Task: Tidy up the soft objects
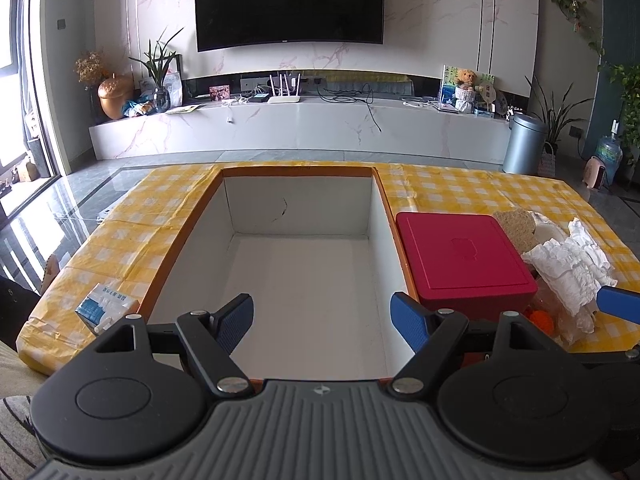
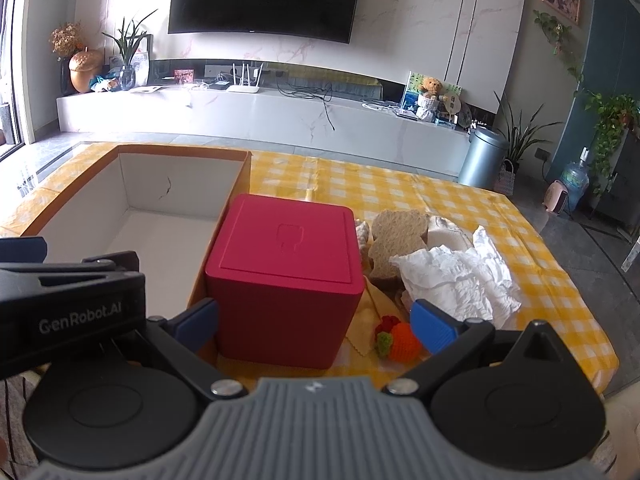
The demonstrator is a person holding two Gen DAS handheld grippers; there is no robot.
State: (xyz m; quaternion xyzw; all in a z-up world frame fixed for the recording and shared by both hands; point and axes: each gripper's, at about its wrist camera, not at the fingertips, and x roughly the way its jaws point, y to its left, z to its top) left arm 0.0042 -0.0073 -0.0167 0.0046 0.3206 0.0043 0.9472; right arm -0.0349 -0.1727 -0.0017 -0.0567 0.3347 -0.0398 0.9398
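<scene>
Grippers first: the left gripper (image 1: 322, 320) hangs with its jaws spread wide and empty over the near rim of the box (image 1: 184, 236), at the lower middle of its frame. The right gripper (image 2: 316, 326) is likewise wide and holds nothing; the cube (image 2: 286, 276) and the knitted toy (image 2: 400, 342) sit ahead between its blue pads, untouched.

The soft things lie in a heap on the checked counter (image 2: 440, 200), right of centre, beside the cube. The toy, orange and red with a green tuft, looks light and springy; a pinch across its middle should hold. Under it lies a thin yellow cloth (image 2: 370, 320) with a zigzag edge, limp, best taken at a fold. Further back, the crumpled white tissue (image 2: 452, 280) looks very light and likely to tear or trail, so grip its bulk. Behind it the tan sponge (image 2: 394, 238), porous and bear-shaped, should compress easily.

The box is stiff white card, orange-edged, nothing in it.
</scene>
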